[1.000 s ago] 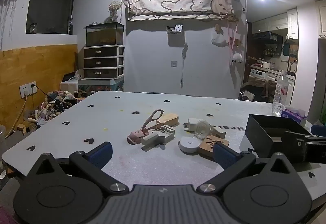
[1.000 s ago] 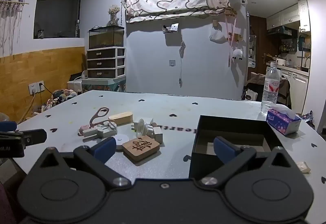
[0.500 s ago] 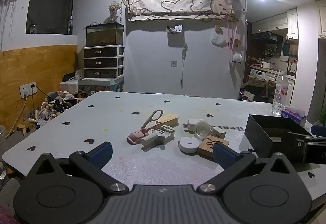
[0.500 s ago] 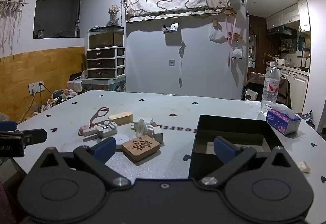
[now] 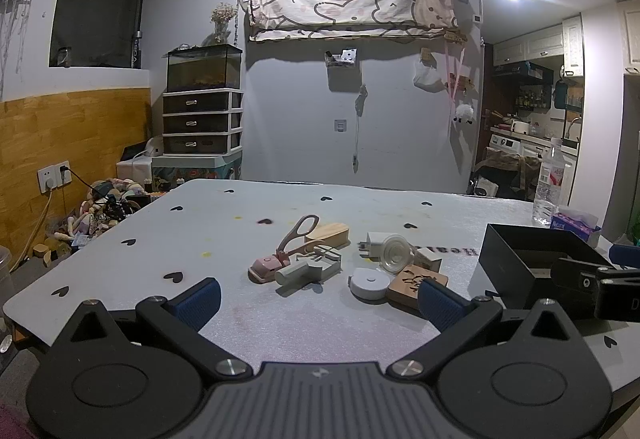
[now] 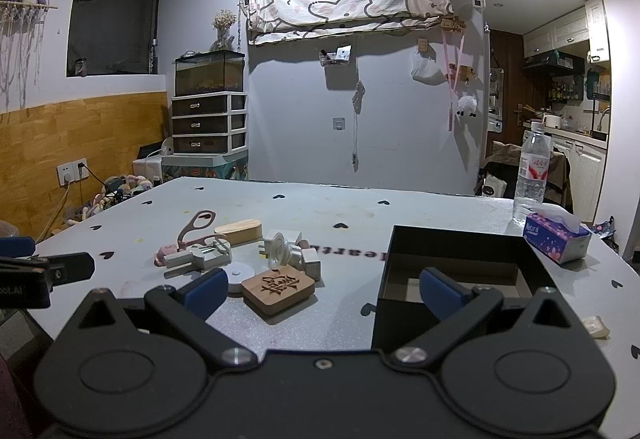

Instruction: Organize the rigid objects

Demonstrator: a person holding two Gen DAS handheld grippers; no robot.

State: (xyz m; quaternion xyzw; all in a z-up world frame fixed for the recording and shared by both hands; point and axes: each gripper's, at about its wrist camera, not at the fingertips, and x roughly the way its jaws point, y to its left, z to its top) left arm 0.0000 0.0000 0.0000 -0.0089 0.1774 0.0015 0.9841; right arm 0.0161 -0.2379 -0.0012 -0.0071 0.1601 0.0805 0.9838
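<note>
1. The left tongs (image 5: 316, 299) hang spread wide over the near edge of the counter (image 5: 208, 235), nothing between the blue pads (image 5: 198, 299)
2. The right tongs (image 6: 320, 289) are likewise spread wide and empty; the right pad sits in front of the black box (image 6: 464, 251), the left pad in front of the small white puck (image 6: 239, 273)
3. The clutter lies in a loose heap mid-counter, ahead of both tongs and apart from them. From the left wrist view it sits ahead and a little right of centre; from the right wrist view it sits ahead and left
4. The pink scissors (image 5: 298, 235) lie flat, long axis running diagonally: handle loop far and to the right, pink end near and to the left
5. The wooden oval block (image 5: 328, 230) lies just behind the scissors, long axis roughly left to right
6. A grey metal tool (image 5: 310, 267) touches the scissors on their near side, long axis left to right, rising slightly to the right
7. The carved wooden tile (image 6: 278, 289) lies flat nearest the right tongs, beside the puck
8. A clear round lid (image 5: 394, 248) stands on edge among white blocks (image 5: 428, 259) behind the tile
9. The open black box stands right of the heap, apart from it; beyond it are a tissue pack (image 6: 558, 241) and a water bottle (image 6: 530, 171)
</note>
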